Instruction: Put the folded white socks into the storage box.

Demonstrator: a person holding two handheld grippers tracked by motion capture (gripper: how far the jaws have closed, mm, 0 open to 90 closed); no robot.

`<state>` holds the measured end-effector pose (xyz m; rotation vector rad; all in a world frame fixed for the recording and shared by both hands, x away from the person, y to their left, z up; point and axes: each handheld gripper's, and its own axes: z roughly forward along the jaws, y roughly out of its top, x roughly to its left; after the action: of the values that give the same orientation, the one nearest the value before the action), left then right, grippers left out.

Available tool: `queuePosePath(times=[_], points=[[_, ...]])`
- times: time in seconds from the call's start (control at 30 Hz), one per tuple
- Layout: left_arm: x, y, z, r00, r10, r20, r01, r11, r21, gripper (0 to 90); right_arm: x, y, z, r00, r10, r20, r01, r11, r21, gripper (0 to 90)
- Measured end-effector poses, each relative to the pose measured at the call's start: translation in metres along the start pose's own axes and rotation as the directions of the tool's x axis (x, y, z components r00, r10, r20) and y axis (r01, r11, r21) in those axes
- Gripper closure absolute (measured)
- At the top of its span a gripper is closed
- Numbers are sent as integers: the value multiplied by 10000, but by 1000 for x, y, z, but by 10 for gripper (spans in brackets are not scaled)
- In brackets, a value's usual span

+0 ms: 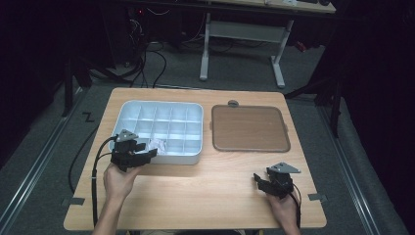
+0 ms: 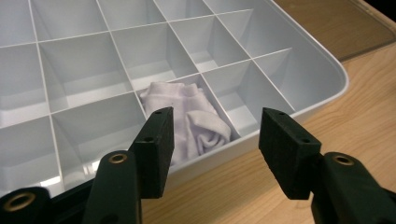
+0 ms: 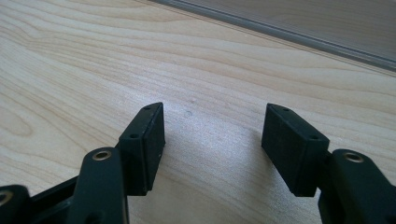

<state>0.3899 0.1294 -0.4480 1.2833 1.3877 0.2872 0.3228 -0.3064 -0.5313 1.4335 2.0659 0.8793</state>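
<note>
Item: white divided tray (image 1: pixel 128 108), plastic, many square compartments, standing on the far left part of the wooden tabletop (image 1: pixel 205 181). This tray is the landmark for all entries.

Contents: one crumpled white cloth (image 2: pixel 187 116), lying in a compartment of the tray's near row, second from its near-left corner; it rests wholly inside the dividers. Other compartments in sight are bare.

Lid: brown flat lid (image 1: pixel 248 128), lying just right of the tray, apart from it; a small grey tab sits at its far edge.

Left gripper (image 1: pixel 142 152): at the tray's near edge, above the rim beside the cloth's compartment; jaws apart, nothing between them, cloth released.

Right gripper (image 1: pixel 262 182): well right of the tray, near the tabletop's front edge; jaws apart over bare wood, holding nothing.

Status, as judged: placing of the cloth appears done. Remaining, probably: draw the left gripper clear; fitting the lid onto the tray may follow.
</note>
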Motion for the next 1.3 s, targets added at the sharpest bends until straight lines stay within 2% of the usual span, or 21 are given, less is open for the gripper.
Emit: queuePosePath(times=[0.07, 0.3, 0.47, 0.67, 1.0, 1.3], points=[[-1, -3, -3, 10000, 8, 62, -8, 10000, -44, 455, 0, 0, 0, 10000, -5, -1, 5, 10000, 2, 400], [-3, -15, -15, 9990, 440, 82, -438, 9986, -294, 448, 0, 0, 0, 10000, -3, -9, 3, 10000, 5, 394], [-6, -24, -22, 9983, 490, 318, -479, 9983, -331, 448, 0, 0, 0, 10000, -12, -11, 12, 10000, 6, 392], [-7, -32, -25, 9984, 225, 526, -211, 9994, -258, 446, 0, 0, 0, 10000, 6, -12, -6, 10000, 13, 391], [-4, -45, -24, 9979, 48, 642, -47, 10000, -17, 439, 0, 0, 0, 10000, 14, -15, -14, 10000, 26, 389], [0, -59, -21, 9969, -280, 738, 263, 9994, 233, 431, 1, 0, 0, 10000, 14, -16, -14, 10000, 28, 388]])
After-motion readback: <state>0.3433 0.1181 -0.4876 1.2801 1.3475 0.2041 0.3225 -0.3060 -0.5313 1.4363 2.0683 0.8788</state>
